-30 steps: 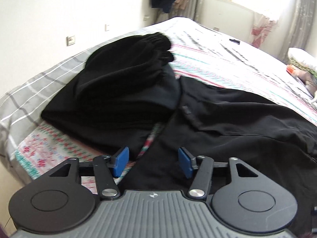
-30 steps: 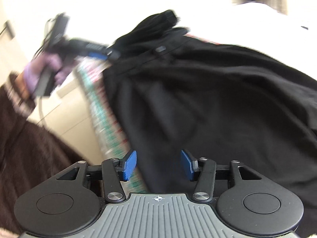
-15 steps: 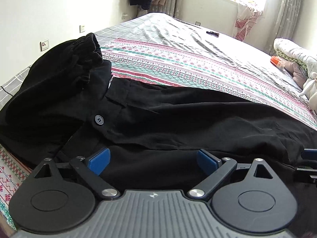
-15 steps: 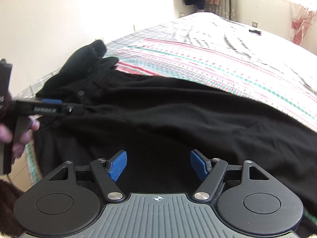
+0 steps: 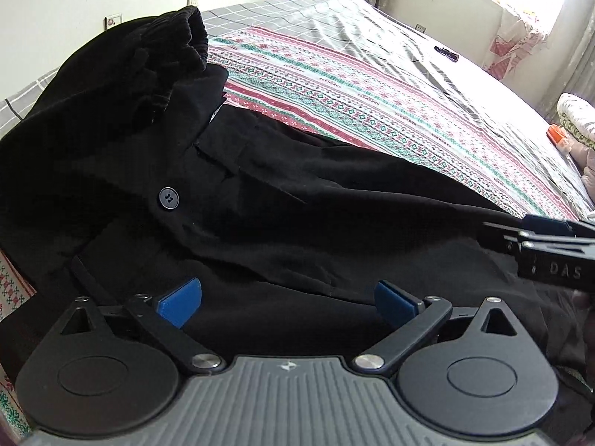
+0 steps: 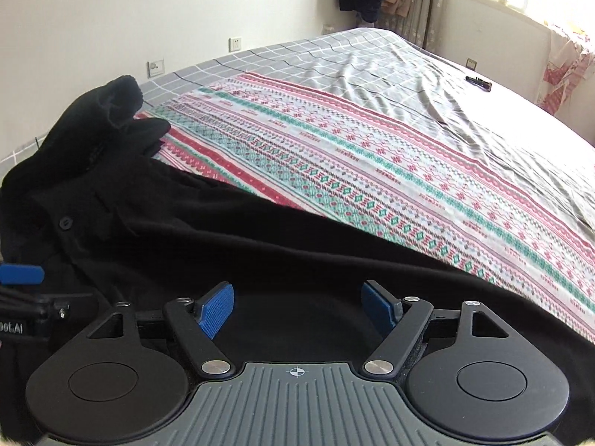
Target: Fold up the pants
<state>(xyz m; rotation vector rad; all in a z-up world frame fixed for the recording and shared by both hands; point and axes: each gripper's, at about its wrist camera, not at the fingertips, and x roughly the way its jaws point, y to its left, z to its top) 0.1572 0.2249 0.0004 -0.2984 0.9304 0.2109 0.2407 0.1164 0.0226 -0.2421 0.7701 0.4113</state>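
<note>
Black pants lie spread across the near side of the bed, their waist and dark button at the left. My left gripper hovers just over the fabric below the button, jaws wide open, nothing pinched. My right gripper is over the leg part of the pants; its jaws are still opening and only loose cloth lies under them. Each gripper shows in the other's view: the right gripper at the right edge, the left gripper at the left edge.
A heap of other black clothing with a gathered elastic band sits left of the waist. The patterned blanket and grey checked sheet stretch beyond. A small black object lies far back; pillows and an orange item at right.
Both grippers swung from the bed's left end, by the heap, to over the pants. Their jaws widened. The left one slowed and now hangs a little closer to the button.
</note>
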